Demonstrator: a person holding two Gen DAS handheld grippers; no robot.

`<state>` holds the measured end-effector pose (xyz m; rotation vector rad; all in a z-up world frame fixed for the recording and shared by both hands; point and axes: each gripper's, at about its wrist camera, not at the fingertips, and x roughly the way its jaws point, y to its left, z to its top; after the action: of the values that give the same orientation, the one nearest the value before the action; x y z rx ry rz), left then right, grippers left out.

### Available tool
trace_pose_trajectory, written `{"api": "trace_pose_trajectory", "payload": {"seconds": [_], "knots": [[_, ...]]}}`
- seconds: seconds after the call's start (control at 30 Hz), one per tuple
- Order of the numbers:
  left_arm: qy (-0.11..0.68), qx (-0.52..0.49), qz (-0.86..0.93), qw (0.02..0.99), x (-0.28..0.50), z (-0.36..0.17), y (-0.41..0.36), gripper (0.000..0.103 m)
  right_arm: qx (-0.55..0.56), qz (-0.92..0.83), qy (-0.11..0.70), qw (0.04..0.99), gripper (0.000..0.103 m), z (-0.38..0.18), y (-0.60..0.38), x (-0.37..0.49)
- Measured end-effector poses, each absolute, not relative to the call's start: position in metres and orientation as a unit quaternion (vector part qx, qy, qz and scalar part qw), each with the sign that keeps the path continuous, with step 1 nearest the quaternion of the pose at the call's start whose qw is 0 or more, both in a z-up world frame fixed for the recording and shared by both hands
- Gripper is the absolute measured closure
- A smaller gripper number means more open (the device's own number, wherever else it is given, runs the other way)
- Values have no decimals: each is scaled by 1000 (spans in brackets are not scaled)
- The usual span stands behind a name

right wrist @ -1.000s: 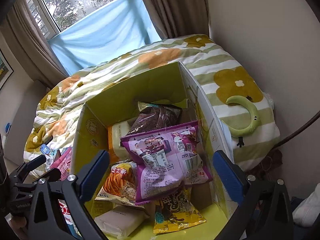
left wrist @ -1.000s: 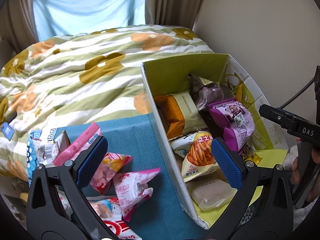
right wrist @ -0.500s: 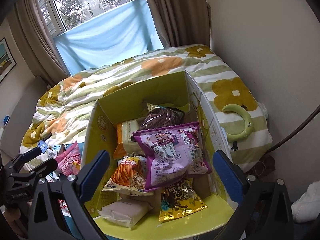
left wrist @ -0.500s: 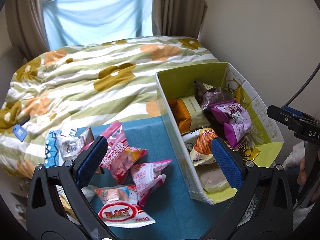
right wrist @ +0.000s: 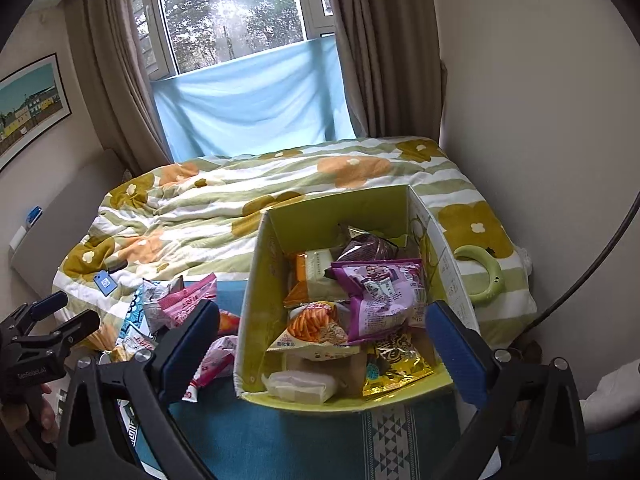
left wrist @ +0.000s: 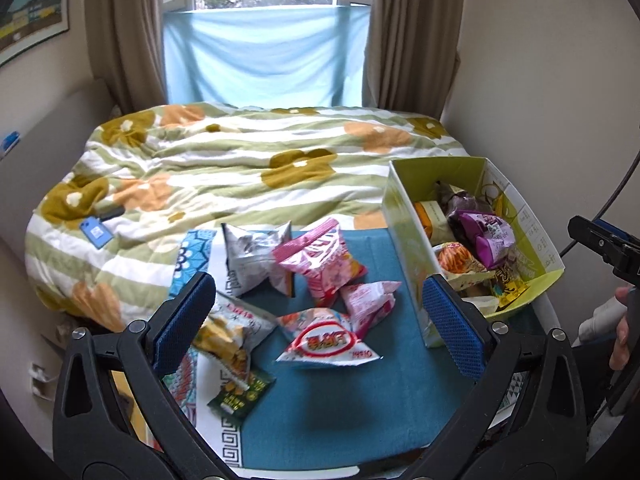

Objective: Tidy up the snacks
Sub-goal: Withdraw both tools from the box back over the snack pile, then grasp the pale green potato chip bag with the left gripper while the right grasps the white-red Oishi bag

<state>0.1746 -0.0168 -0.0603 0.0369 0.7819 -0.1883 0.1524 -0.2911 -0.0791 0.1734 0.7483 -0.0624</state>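
Several loose packets (left wrist: pixel 328 342) lie just ahead of my left claw (left wrist: pixel 318 316), spread wide and empty; my right claw (right wrist: pixel 322 352), likewise spread, hangs over the box (right wrist: pixel 256 280).

My left tongs (left wrist: pixel 318 318) hang spread wide above the teal mat (left wrist: pixel 360 420), nothing between the pads. Taking the yellow box (left wrist: pixel 404 236) as my landmark: left of its wall, loose packets (left wrist: pixel 320 272) crowd the mat, touching and overlapping, little bare cloth between them. Nearer me than that pile, the mat lies bare, good room to come in low. The box's top is open, but bags (right wrist: pixel 376 300) pile inside it nearly to the rim. Beyond the box the floral quilt (left wrist: pixel 224 168) lies open. Right of the box, a green ring (right wrist: pixel 486 276) rests on the quilt, with the wall close behind.
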Motion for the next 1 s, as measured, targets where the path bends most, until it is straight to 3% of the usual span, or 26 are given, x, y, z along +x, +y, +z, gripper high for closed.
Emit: {"api": "trace_pose_trajectory", "payload": {"seconds": [0.5,0.8,1.0], "knots": [[418,-1,-6,908,109,-84,88,1,96,73,368,922,0,-100,-202,119],[468,34,-42,882,156,-128,100,1,97,92,408,903,0,-129,-154,145],[500,84,-104,855,213,-185,90,1,109,74,434,891,0,-162,-119,178]]}}
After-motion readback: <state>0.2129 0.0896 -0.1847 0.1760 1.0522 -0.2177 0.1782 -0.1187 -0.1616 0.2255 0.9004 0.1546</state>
